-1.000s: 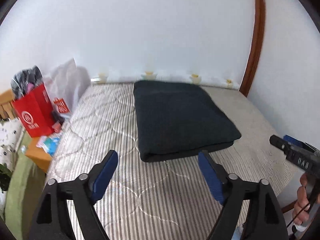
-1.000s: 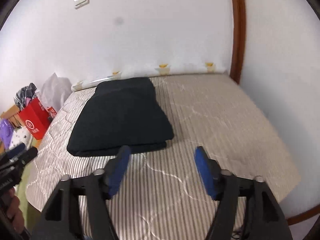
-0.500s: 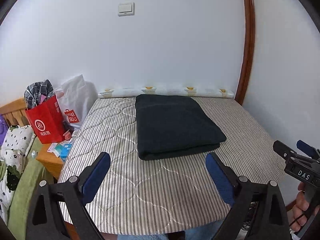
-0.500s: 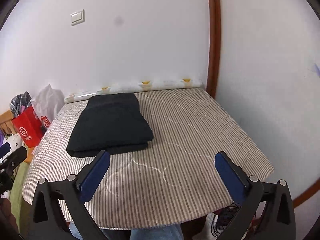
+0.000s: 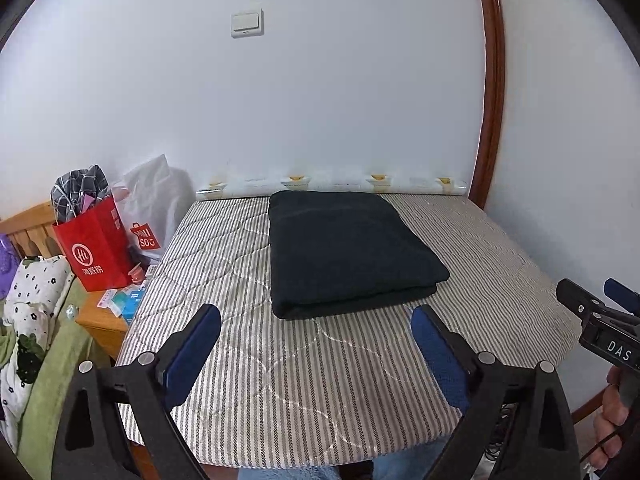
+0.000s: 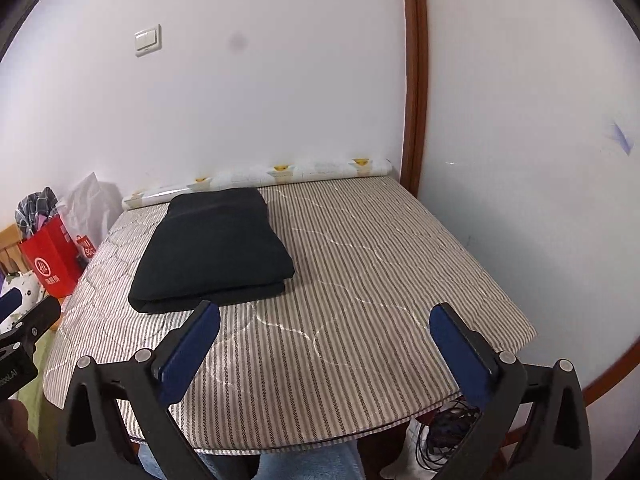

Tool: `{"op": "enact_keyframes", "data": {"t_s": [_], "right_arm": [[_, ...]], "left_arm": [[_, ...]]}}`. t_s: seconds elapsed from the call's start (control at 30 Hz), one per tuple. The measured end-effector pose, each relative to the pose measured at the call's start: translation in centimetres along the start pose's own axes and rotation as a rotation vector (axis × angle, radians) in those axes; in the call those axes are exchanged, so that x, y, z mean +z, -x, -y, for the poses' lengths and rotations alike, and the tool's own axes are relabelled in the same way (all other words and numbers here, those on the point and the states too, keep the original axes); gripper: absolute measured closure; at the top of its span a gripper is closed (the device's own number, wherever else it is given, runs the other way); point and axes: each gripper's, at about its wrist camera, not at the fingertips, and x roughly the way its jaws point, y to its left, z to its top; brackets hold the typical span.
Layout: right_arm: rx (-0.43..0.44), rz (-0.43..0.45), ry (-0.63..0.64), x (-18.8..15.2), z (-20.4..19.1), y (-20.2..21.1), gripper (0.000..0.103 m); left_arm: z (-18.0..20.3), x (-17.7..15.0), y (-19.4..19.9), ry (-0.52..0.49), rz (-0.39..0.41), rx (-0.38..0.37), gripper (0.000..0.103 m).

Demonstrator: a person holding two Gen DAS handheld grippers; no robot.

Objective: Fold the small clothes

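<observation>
A dark, neatly folded garment [image 5: 348, 252] lies flat on the striped quilted table cover [image 5: 280, 380], toward its far left part; the right wrist view shows the same folded garment [image 6: 216, 248]. My left gripper [image 5: 316, 320] hangs open above the near edge of the cover, short of the garment, with nothing between its blue pads. My right gripper [image 6: 326, 318] is open wide over the bare stripes to the right of the garment, also holding nothing. Each gripper appears at the edge of the other's view.
A red paper bag [image 5: 96, 248] and a white plastic bag [image 5: 154, 204] stand left of the table on a wooden stand [image 5: 102, 322]. Floral and green bedding [image 5: 32, 340] lies lower left. White walls with a brown door frame [image 6: 414, 80] close the back and right. Cables [image 6: 448, 420] hang under the table.
Both grippers pulled back and up from the garment's near edge and opened wider. The folded garment stays where it lay.
</observation>
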Motion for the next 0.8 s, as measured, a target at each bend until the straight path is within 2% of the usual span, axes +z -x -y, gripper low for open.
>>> {"op": "enact_keyframes", "data": {"t_s": [0.8], "right_arm": [[-0.014, -0.001, 0.029, -0.3, -0.8, 0.2, 0.0]], "left_arm": [[-1.3, -0.1, -0.4, 0.028, -0.012, 0.005, 0.007]]}}
